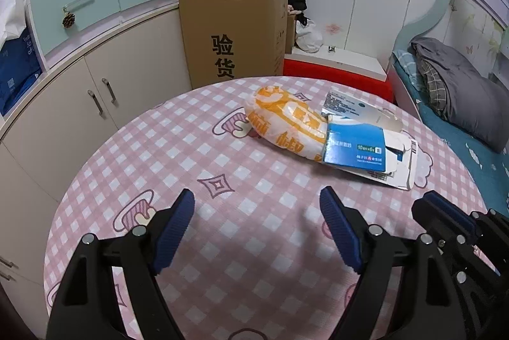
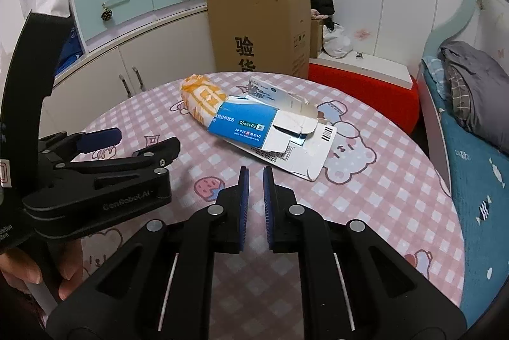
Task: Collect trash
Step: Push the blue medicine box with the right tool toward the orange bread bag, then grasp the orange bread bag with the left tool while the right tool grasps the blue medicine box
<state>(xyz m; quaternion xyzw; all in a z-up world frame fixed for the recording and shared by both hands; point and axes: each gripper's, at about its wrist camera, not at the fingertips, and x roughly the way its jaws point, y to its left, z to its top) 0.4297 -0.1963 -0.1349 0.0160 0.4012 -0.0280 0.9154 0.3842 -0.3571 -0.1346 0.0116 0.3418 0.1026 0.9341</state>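
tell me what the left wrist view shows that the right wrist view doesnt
Only the left wrist view: the left tool head-on, open over bare cloth.

Only the right wrist view: the right tool nearly shut and empty, a barcode flap, and a hand gripping the left tool's handle.

Both: the orange-and-white bag beside the torn blue box on the pink checked table, and the cardboard carton behind.

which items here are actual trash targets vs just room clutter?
Task items:
- orange-and-white plastic bag on the table
- torn blue medicine box, leaning against the bag
- flattened white carton behind it
- left gripper open, right gripper nearly shut, both empty

Just lying about:
- large cardboard box
- grey blanket on the bed
- pinecone on the drawer handle
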